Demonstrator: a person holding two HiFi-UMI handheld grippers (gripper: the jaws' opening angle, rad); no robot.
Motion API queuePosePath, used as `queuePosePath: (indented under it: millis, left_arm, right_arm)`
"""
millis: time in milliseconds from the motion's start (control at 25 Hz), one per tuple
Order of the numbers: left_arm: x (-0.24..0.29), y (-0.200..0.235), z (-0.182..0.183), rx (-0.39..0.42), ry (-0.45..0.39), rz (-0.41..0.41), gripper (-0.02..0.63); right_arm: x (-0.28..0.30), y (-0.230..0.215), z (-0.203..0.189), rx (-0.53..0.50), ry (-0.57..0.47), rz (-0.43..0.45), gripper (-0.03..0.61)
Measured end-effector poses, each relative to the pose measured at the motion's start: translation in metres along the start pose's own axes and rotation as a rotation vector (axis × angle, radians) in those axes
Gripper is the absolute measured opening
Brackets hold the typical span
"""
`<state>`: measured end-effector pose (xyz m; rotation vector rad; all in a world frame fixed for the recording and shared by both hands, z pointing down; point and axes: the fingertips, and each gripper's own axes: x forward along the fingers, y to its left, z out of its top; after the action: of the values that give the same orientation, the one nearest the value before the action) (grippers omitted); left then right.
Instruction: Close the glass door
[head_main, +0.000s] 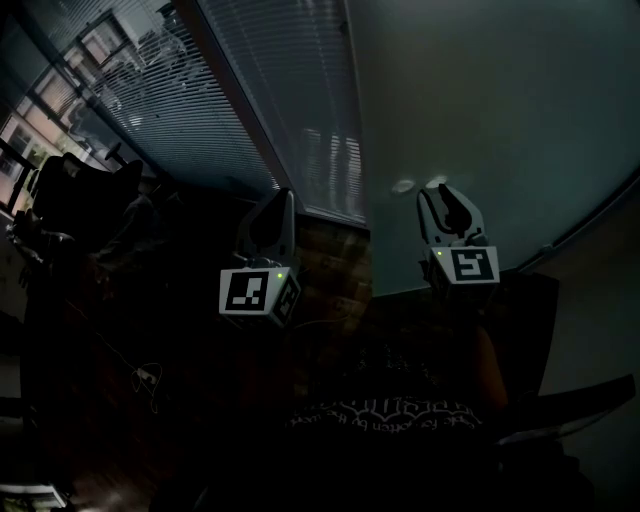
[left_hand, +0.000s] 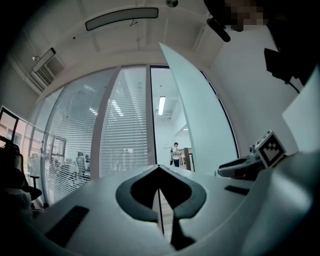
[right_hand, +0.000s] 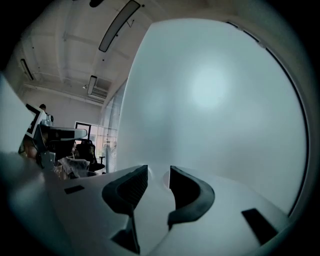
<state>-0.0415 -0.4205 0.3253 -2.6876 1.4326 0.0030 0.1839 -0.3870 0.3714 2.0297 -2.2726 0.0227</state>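
Nearest to me, the left claw was pressed together with nothing in it. I judged it was simply parked, held level beside its partner, since one claw seemed enough for this job. Just to its right, the right claw stood spread with only air between its pads. It faced squarely onto the pale frosted glass door, whose surface filled almost its whole view. I read that spread stance as getting ready to push on the panel or to catch a fitting on it. A small round fitting showed on the glass just left of that claw, but I could not tell what it was. Nor could I tell whether the claw was touching the glass or only close to it.

The door itself was not yet shut. From the left it appeared as a leaf swung out towards me, at an angle to the glass wall with slatted blinds. That left the open doorway between wall and leaf, so I judged the leaf needed to swing away from me. Far beyond the gap, a person stood in a lit corridor.
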Motion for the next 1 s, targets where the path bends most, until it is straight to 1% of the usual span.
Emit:
queuePosePath:
  millis: [200, 400, 640, 920, 1000]
  left_arm:
    - [0.001, 0.001, 0.007, 0.010, -0.027, -0.008, 0.002]
    - [-0.002, 0.002, 0.005, 0.013, -0.005, 0.002, 0.002]
    - [-0.008, 0.006, 0.004, 0.023, -0.012, 0.027, 0.002]
    - [-0.001, 0.013, 0.000, -0.011, -0.008, 0.031, 0.002]
    - [0.004, 0.012, 0.000, -0.005, -0.001, 0.029, 0.002]
  right_arm:
    - [0.017, 0.006, -0.017, 0.003, 0.068, 0.008, 0.123]
    - [0.029, 0.004, -0.024, 0.009, 0.108, -0.009, 0.123]
    - [0.028, 0.000, -0.023, -0.014, 0.102, -0.056, 0.118]
    - [0.041, 0.000, -0.019, -0.008, 0.101, -0.044, 0.115]
    - [0.046, -0.002, -0.018, 0.004, 0.100, -0.043, 0.115]
